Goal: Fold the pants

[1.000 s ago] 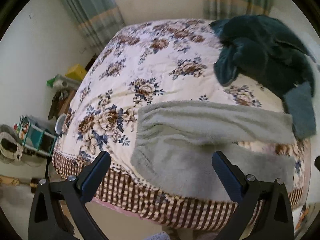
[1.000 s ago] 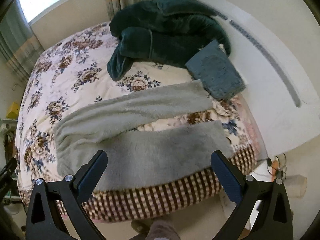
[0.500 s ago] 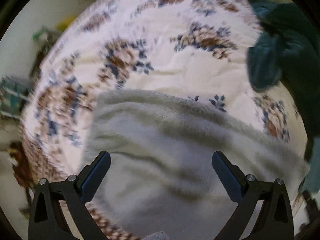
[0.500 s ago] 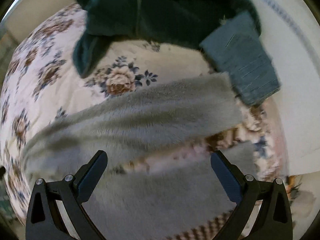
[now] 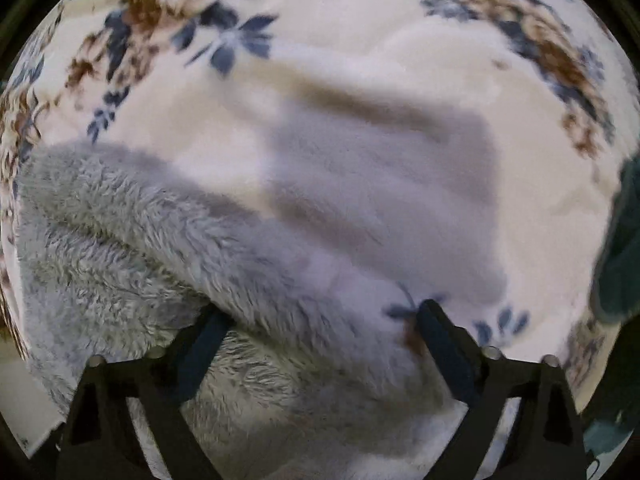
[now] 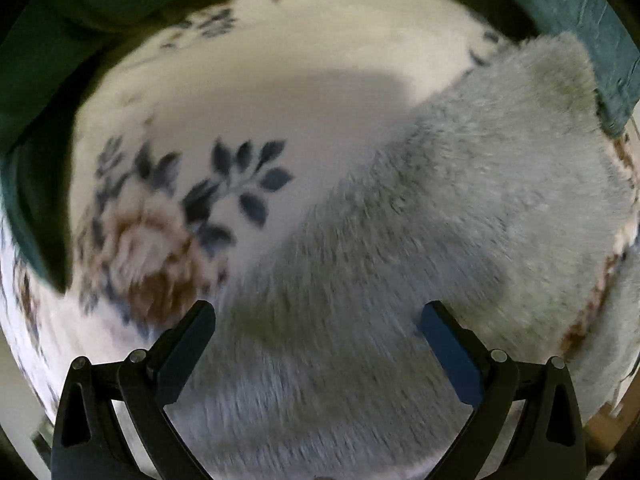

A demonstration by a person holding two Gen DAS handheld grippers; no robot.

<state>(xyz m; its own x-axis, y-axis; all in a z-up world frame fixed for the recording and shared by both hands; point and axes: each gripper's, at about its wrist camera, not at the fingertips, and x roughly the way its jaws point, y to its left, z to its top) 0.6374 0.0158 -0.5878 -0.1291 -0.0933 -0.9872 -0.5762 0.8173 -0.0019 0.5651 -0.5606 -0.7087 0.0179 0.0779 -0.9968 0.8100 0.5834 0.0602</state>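
Note:
Fuzzy grey pants [image 5: 132, 248] lie flat on a floral bedspread [image 5: 360, 92]. In the left wrist view the far edge of the waist end runs diagonally between my fingers. My left gripper [image 5: 320, 316] is open, low over that edge, its left finger pressed into the fleece. In the right wrist view the far leg of the pants [image 6: 480, 184] stretches to the upper right, its cuff near a blue folded cloth [image 6: 600, 20]. My right gripper [image 6: 318, 320] is open, close above the leg's far edge.
A dark green blanket [image 6: 48, 60] is heaped along the far side of the bed and shows at the right edge of the left wrist view [image 5: 624, 248]. The floral bedspread [image 6: 240, 92] lies beyond the pants.
Both grippers have dropped from well above the bed's near edge down and forward to the far edge of the pants. Both remain open.

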